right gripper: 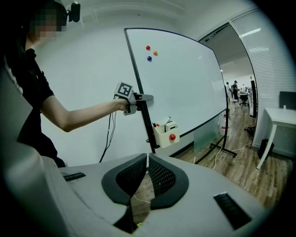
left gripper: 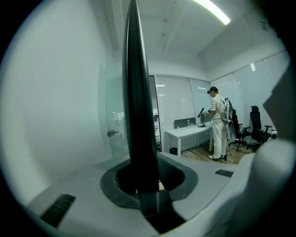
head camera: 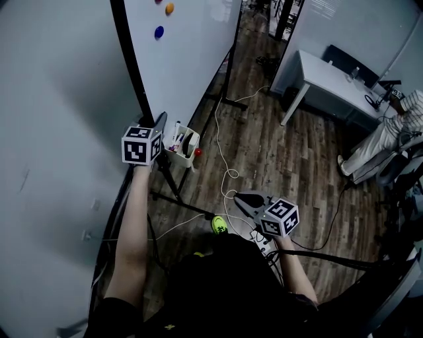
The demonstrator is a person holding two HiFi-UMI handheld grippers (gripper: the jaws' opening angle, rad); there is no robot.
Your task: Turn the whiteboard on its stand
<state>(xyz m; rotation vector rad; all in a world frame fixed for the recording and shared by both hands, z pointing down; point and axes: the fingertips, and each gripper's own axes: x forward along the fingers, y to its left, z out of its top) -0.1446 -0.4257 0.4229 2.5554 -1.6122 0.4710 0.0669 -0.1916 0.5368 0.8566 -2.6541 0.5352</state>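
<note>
Directly ahead stands the whiteboard (head camera: 188,59) on its wheeled stand, edge-on to the person, beside a pale wall (head camera: 59,99). The left gripper (head camera: 159,122) is raised to the board's black side frame (left gripper: 138,115). That frame stands upright between its jaws, which are narrowly apart, with the pads seeming just clear of it on either side. Just below hangs a cream pen holder (head camera: 182,142) with markers in it and a red magnet (head camera: 197,152) on its face. Orange (head camera: 169,8) and blue (head camera: 159,32) magnets sit high on the board. The right gripper (head camera: 243,200) is held low over the wooden floor (head camera: 284,152), well apart from the board. Its jaws are almost together, with nothing between them. Farther off, a person in a striped shirt (left gripper: 216,122) stands by a white desk (head camera: 330,82).
</note>
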